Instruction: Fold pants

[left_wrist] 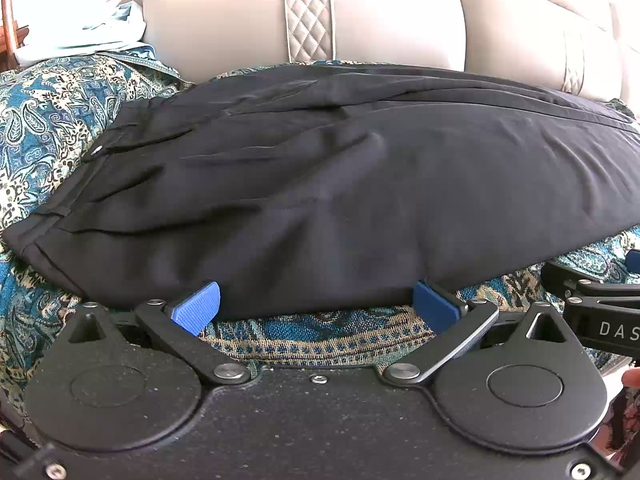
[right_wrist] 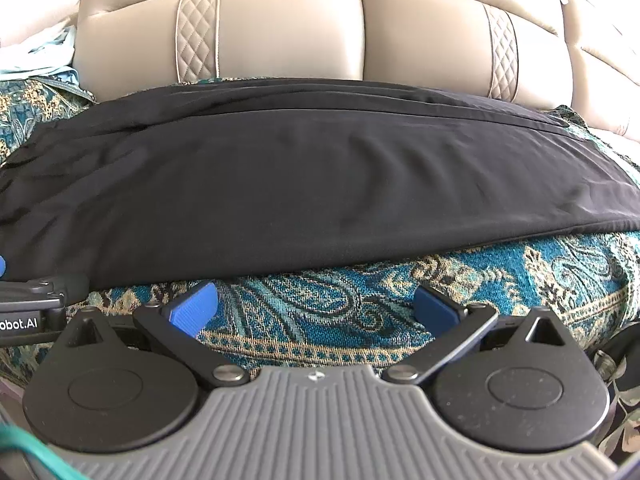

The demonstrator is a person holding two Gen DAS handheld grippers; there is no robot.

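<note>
Black pants (left_wrist: 320, 184) lie folded lengthwise across a teal paisley cover, waistband at the left, legs running off to the right. They also fill the right wrist view (right_wrist: 312, 184). My left gripper (left_wrist: 316, 304) is open, its blue pads at the pants' near edge, nothing held. My right gripper (right_wrist: 316, 304) is open just short of the near edge of the legs, over the cover. The right gripper also shows at the right of the left wrist view (left_wrist: 600, 300).
The paisley cover (right_wrist: 500, 276) drapes a beige leather sofa, whose backrest (left_wrist: 240, 20) rises right behind the pants. Light cloth (left_wrist: 100, 32) is piled at the far left. The left gripper's body (right_wrist: 28, 308) sits at the left edge of the right wrist view.
</note>
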